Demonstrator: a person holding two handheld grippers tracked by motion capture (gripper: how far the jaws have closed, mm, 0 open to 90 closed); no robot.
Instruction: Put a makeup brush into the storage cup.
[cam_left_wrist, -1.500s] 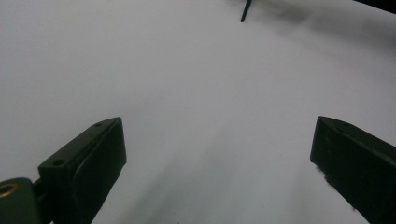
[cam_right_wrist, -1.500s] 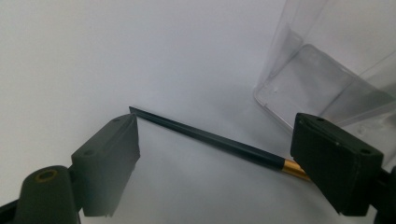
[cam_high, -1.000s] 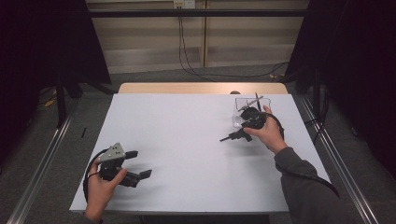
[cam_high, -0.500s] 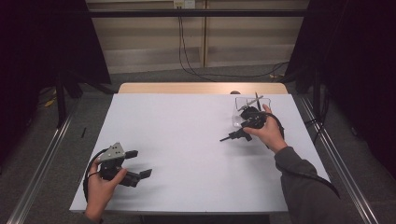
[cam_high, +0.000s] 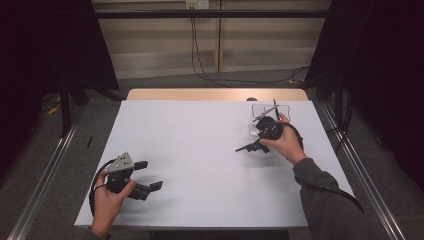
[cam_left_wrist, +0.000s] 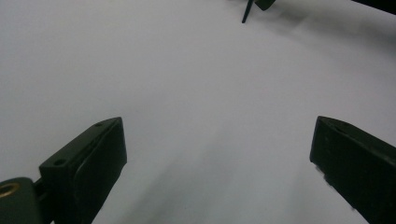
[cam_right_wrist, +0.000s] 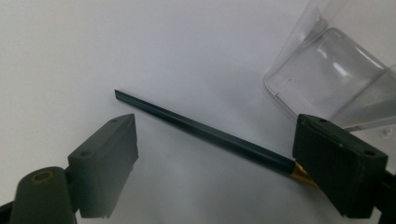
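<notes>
1. My left claw (cam_high: 150, 176) sits near the front left corner of the big white bench (cam_high: 200, 150), held in my left hand (cam_high: 107, 200). It has a grey three-cornered plate on top.
2. In the left gripper view, its two black jaws stand far apart, with bare white bench between them. It is spread and holds nothing.
3. The middle of the bench is plain white, and my two claws are well apart from each other.
4. My right claw (cam_high: 246, 148) is on the right side of the bench, toward the back, in my right hand (cam_high: 285, 145). It points to the left.
5. In the right gripper view, a long thin dark stick with a gold band near one end (cam_right_wrist: 201, 131) lies flat on the bench. It runs across the gap between the two black jaws.
6. These jaws are spread wide. The gold end goes behind the right jaw, so I cannot tell if they touch. The left jaw is clear of the stick.
7. A clear plastic box (cam_right_wrist: 327, 79) stands just beside the right claw, at the back right of the bench (cam_high: 265, 112).
</notes>
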